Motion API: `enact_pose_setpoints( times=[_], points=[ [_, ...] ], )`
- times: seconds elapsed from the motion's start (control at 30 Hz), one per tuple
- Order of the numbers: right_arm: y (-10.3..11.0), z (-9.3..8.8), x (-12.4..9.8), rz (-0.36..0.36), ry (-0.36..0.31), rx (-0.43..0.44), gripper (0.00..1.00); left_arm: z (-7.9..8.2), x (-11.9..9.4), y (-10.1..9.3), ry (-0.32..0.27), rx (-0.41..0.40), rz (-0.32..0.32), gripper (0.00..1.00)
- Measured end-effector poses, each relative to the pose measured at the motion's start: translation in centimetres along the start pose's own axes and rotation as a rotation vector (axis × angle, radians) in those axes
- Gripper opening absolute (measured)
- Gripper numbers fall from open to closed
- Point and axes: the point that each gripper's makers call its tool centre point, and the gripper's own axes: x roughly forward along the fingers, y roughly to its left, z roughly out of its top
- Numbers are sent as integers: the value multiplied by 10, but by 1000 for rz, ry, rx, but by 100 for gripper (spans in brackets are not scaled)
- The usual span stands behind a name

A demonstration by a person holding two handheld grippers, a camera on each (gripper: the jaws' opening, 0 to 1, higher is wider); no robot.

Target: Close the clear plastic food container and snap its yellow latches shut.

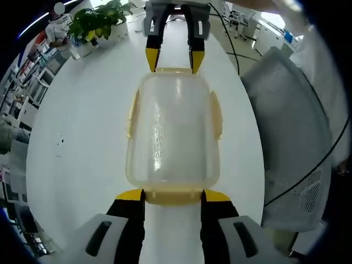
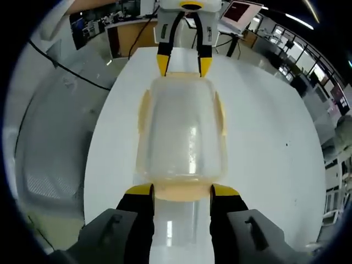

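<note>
Currently the clear plastic food container sits lid-down-and-on near the middle of the white table, running lengthwise between the two grippers. Its lid appears seated, and the yellow latches on the long sides look flared outward, so they are judged not yet snapped. The left gripper has its jaws spread about as wide as the near end latch, one yellow tip at each side of it; whether the tips press on it cannot be told. The right gripper stands likewise at the opposite end latch, jaws open to the same width. The step in hand is latching the two ends. The next move calls for pressing each end tab down and inward until it seats. A grey mesh chair stands at the table's edge, and potted plants occupy a far corner.
</note>
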Motion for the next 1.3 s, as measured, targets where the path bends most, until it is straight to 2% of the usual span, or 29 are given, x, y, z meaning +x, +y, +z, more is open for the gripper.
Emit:
enact_pose_setpoints(
  times=[0.27, 0.53, 0.77, 1.0, 1.3],
  points=[
    [5, -48, -19, 9, 25, -3, 35, 51, 28, -8, -5, 0, -25, 33],
    [9, -88, -32, 20, 25, 10, 35, 86, 53, -12, -7, -2, -32, 33],
    [15, -110, -35, 41, 20, 24, 35, 103, 66, -17, 2, -7, -54, 33],
    [21, -124, -36, 54, 10, 46, 35, 112, 73, -20, 9, -3, -71, 33],
    [21, -124, -33, 72, -6, 57, 35, 112, 74, -21, 18, -8, -73, 33]
  ],
)
